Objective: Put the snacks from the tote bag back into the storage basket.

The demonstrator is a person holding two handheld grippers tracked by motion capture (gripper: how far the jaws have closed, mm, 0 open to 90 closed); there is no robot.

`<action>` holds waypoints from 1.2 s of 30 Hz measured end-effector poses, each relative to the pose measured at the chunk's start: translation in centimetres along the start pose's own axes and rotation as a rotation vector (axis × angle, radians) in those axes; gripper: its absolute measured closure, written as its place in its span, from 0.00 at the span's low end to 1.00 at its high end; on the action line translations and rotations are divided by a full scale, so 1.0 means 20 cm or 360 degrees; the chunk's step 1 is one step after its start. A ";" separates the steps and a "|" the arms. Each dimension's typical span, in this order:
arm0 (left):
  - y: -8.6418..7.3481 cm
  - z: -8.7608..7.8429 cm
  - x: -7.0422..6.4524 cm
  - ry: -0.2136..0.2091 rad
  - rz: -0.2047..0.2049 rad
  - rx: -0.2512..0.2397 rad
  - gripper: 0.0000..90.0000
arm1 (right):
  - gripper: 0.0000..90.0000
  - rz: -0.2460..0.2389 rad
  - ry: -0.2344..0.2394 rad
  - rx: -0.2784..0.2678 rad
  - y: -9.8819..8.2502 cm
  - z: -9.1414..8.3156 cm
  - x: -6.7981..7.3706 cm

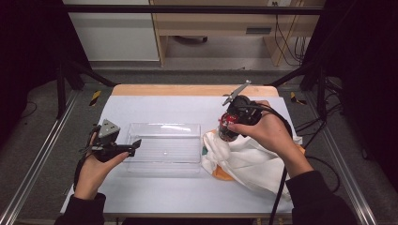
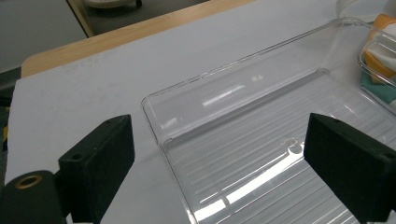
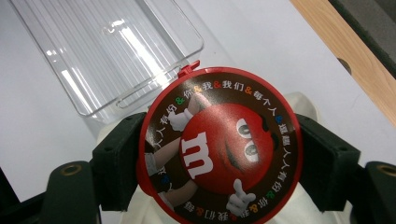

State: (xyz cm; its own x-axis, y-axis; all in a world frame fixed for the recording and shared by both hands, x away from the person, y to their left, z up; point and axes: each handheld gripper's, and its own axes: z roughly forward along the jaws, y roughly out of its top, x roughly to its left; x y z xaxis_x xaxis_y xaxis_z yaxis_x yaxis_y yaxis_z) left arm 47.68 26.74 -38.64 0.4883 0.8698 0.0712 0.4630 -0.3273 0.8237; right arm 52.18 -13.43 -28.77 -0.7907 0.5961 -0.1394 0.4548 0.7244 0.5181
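Note:
A round candy tub with a red lid showing a red cartoon candy figure [image 3: 219,147] sits between the jaws of my right gripper [image 3: 219,161], which is shut on it; the pads press on both sides of it. In the high view the tub [image 1: 227,126] hangs over the left edge of a white cloth [image 1: 244,159], just right of a clear plastic tray [image 1: 164,147]. My left gripper [image 1: 133,145] rests at the tray's left end. Its jaws stand wide open over the tray's near corner [image 2: 159,116], nothing between them.
An orange item [image 1: 220,174] and a bit of green [image 1: 204,151] peek from under the white cloth. A white sheet [image 1: 155,192] covers the table, whose wooden far edge [image 1: 187,90] is bare. Black frame posts stand at both sides.

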 end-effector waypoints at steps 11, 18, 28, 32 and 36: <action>-0.01 0.01 0.01 -0.0013 -0.0006 0.0017 0.10 | 0.28 -0.0039 0.0004 0.0005 0.08 0.04 0.05; -0.02 0.00 0.03 -0.0010 -0.0031 -0.0003 0.09 | 0.28 -0.0071 0.0009 0.0010 0.14 0.07 0.09; -0.02 -0.01 0.05 -0.0002 -0.0046 -0.0015 0.09 | 0.28 -0.0132 0.0048 0.0008 0.23 0.12 0.12; -0.02 -0.02 0.07 -0.0001 -0.0049 -0.0012 0.09 | 0.28 -0.0159 0.0061 0.0020 0.25 0.15 0.14; -0.02 -0.03 0.08 0.0007 -0.0067 -0.0027 0.09 | 0.28 -0.0186 0.0082 0.0017 0.28 0.17 0.16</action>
State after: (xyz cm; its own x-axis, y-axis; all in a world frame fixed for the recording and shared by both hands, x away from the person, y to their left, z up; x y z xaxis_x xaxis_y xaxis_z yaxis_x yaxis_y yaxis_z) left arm 47.80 28.49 -38.47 0.4652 0.8844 0.0385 0.4705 -0.2839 0.8355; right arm 53.61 -6.29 -29.29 -0.8584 0.4891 -0.1545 0.3625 0.7916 0.4919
